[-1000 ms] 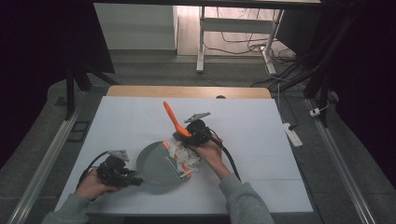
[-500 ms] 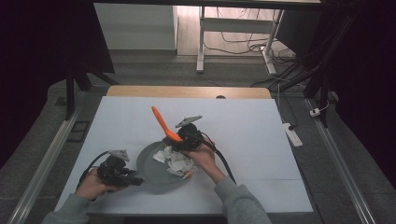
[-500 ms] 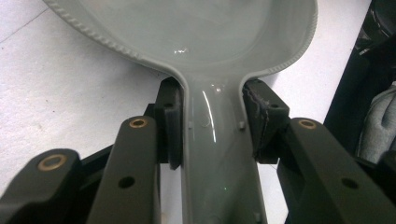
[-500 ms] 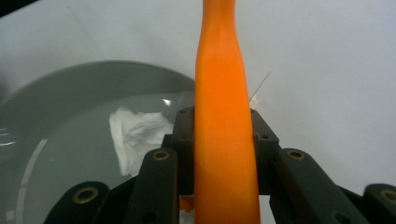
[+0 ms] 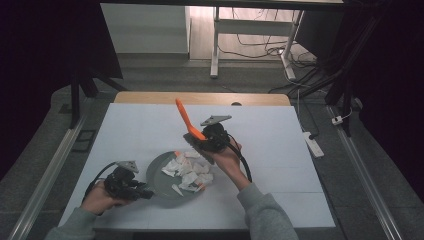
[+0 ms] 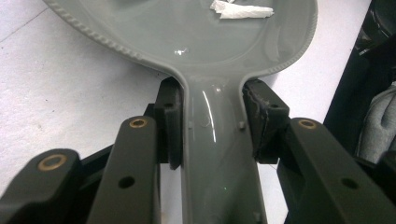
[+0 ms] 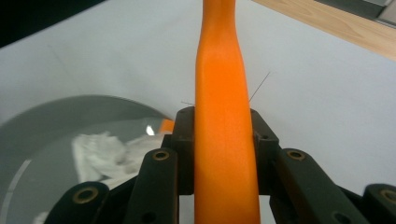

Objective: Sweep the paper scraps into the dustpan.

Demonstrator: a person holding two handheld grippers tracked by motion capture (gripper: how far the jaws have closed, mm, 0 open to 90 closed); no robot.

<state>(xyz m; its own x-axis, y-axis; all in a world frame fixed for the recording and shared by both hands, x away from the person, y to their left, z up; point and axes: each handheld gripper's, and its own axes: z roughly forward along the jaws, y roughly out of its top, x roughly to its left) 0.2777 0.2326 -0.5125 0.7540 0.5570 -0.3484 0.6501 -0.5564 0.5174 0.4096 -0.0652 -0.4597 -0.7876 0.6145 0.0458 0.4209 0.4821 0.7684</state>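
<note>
Jaws of the left gripper (image 6: 212,135) are clamped on the flat handle of a grey pan (image 6: 196,37), seen close in the left gripper view, where one white paper scrap (image 6: 243,10) lies near the pan's far rim. From the high view, the pan (image 5: 159,181) sits on the white table (image 5: 280,150), heaped with many scraps (image 5: 187,170). Beyond the pan, the right gripper (image 5: 200,137) holds an orange tool (image 5: 184,117) squeezed between its jaws; the tool's long axis slants up and away from the pan. The right gripper view shows the orange tool (image 7: 222,116) running straight between its pads.
</note>
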